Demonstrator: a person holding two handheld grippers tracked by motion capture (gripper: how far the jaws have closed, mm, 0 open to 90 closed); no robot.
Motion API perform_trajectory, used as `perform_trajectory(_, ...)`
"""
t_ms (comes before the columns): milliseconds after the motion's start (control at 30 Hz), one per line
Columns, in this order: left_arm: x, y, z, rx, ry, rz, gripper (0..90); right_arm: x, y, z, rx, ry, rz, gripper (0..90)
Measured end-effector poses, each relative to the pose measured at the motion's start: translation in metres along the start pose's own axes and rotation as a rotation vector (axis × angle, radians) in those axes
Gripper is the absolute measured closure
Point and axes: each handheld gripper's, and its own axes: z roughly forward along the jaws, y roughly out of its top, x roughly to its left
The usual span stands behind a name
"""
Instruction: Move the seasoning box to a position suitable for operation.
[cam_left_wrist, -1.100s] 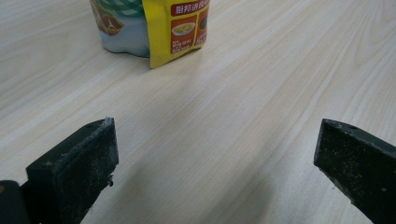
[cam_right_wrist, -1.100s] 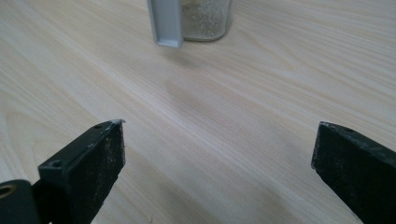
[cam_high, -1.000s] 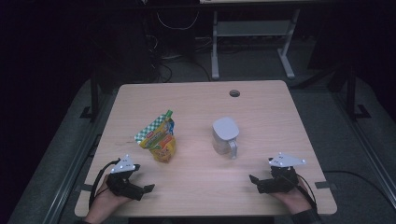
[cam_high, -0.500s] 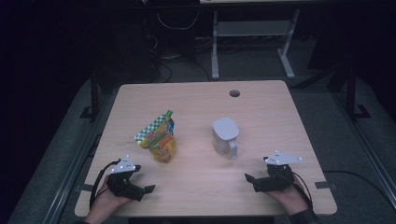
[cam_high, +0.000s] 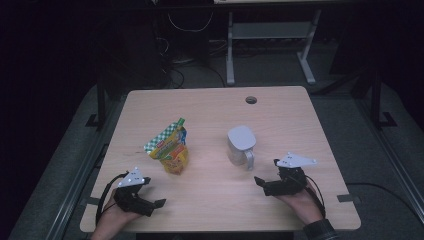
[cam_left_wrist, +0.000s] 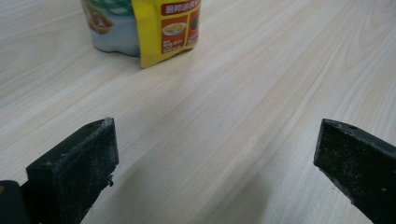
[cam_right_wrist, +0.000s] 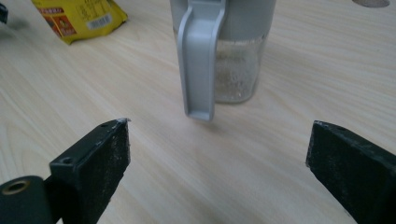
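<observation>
Faced right gripper (cam_right_wrist: 217, 172), jaws wide apart: clear jug (cam_right_wrist: 223, 51), probably rigid, slippery; best gripped by grey handle (cam_right_wrist: 200, 60), frame centre.

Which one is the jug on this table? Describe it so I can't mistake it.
On the wooden table, look right of centre, just ahead of the right gripper. The jug stands upright there: grey lid, clear lower body, a grey handle facing that gripper. Its only neighbour, the yellow and green pouch to its left, is soft and printed.
</observation>
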Motion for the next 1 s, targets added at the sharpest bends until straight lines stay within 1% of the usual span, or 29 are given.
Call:
perform_trajectory(33, 0.0, -0.001, -0.001, -0.003, 0.003, -0.005, 0.0, 0.0, 0.002, 0.001, -0.004, 0.004, 0.006, 5.5)
perform_trajectory(133, 0.001, 0.0, -0.001, -0.01, 0.006, -0.016, 0.0, 0.003, 0.009, 0.006, -0.013, 0.009, -0.01, 5.7)
perform_trajectory(167, 0.001, 0.0, -0.001, -0.011, 0.006, -0.014, 0.0, 0.003, 0.009, 0.006, -0.013, 0.009, -0.01, 5.7)
perform_trajectory(233, 0.001, 0.0, -0.001, -0.015, 0.003, -0.016, 0.0, 0.005, 0.015, 0.009, -0.02, 0.016, -0.002, 5.7)
perform_trajectory(300, 0.001, 0.001, 0.0, -0.012, 0.002, -0.013, 0.0, 0.005, 0.017, 0.01, -0.026, 0.018, -0.002, 5.7)
perform_trajectory(400, 0.001, 0.001, 0.001, -0.006, -0.002, 0.004, 0.0, 0.006, 0.021, 0.012, -0.031, 0.027, -0.009, 6.0)
perform_trajectory(467, 0.001, 0.001, 0.002, -0.006, -0.003, 0.002, 0.0, 0.007, 0.024, 0.016, -0.028, 0.031, -0.015, 6.1)
perform_trajectory(500, 0.001, 0.001, 0.002, -0.005, -0.006, 0.003, 0.0, 0.007, 0.027, 0.019, -0.035, 0.039, -0.009, 6.5)
perform_trajectory(533, 0.001, 0.002, 0.002, -0.003, -0.005, 0.004, 0.0, 0.007, 0.027, 0.019, -0.035, 0.039, -0.009, 6.5)
perform_trajectory(567, 0.001, 0.002, 0.002, -0.001, -0.006, 0.003, 0.0, 0.007, 0.03, 0.024, -0.036, 0.035, -0.007, 7.1)
perform_trajectory(700, 0.001, 0.002, 0.002, 0.0, -0.001, 0.009, 0.0, 0.006, 0.034, 0.03, -0.049, 0.03, 0.006, 12.9)
perform_trajectory(767, 0.001, 0.002, 0.002, -0.003, -0.003, 0.006, 0.0, 0.006, 0.035, 0.032, -0.051, 0.03, 0.007, 13.5)
perform_trajectory(833, 0.0, 0.001, 0.002, 0.001, -0.004, 0.007, 0.0, 0.008, 0.036, 0.036, -0.039, 0.026, 0.013, 15.6)
perform_trajectory(867, 0.0, 0.001, 0.002, 0.001, -0.004, 0.007, 0.0, 0.008, 0.035, 0.037, -0.036, 0.025, 0.01, 18.1)
perform_trajectory(900, 0.0, 0.001, 0.002, 0.001, -0.004, 0.009, 0.0, 0.008, 0.035, 0.037, -0.036, 0.025, 0.01, 18.1)
perform_trajectory(933, 0.0, 0.001, 0.002, 0.001, -0.004, 0.011, 0.0, 0.01, 0.034, 0.038, -0.033, 0.017, 0.008, 20.8)
perform_trajectory(967, -0.001, 0.002, 0.002, 0.0, -0.003, 0.011, 0.0, 0.011, 0.033, 0.038, -0.032, 0.013, 0.003, 27.2)
perform_trajectory(1000, -0.001, 0.002, 0.002, 0.0, -0.003, 0.011, 0.0, 0.011, 0.033, 0.038, -0.032, 0.013, 0.003, 27.2)
